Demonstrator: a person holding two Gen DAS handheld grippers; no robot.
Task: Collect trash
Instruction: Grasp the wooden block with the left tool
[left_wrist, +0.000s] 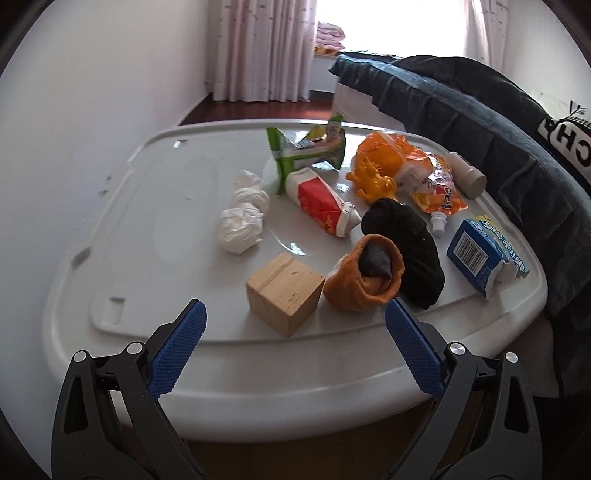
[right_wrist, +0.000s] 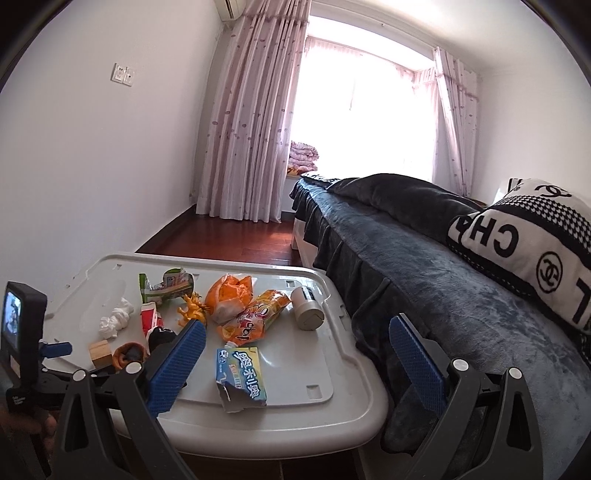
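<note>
I hold both grippers wide and empty at the near edge: left gripper (left_wrist: 295, 321) faces the wood block (left_wrist: 284, 293), right gripper (right_wrist: 295, 343) lines up with the torn blue box (right_wrist: 240, 373) on the surface (right_wrist: 317, 413), nearest trash.

In the right wrist view, the near blue-padded finger (right_wrist: 177, 365) covers part of the black sock (right_wrist: 162, 336) and the near side of the rolled orange sock (right_wrist: 129, 352) — the pale wooden cube (right_wrist: 100, 352) shows only in part. The red-and-white squeezed tube (right_wrist: 149, 317) has its cap end hidden behind the sock. The small screen on the black device (right_wrist: 14, 321) at the left edge is too small to read. In the left wrist view, the black-and-white lettered cushion (left_wrist: 565, 147) is cut off by the right edge — its lettering is incomplete. The window (left_wrist: 388, 22) is blown out white.
</note>
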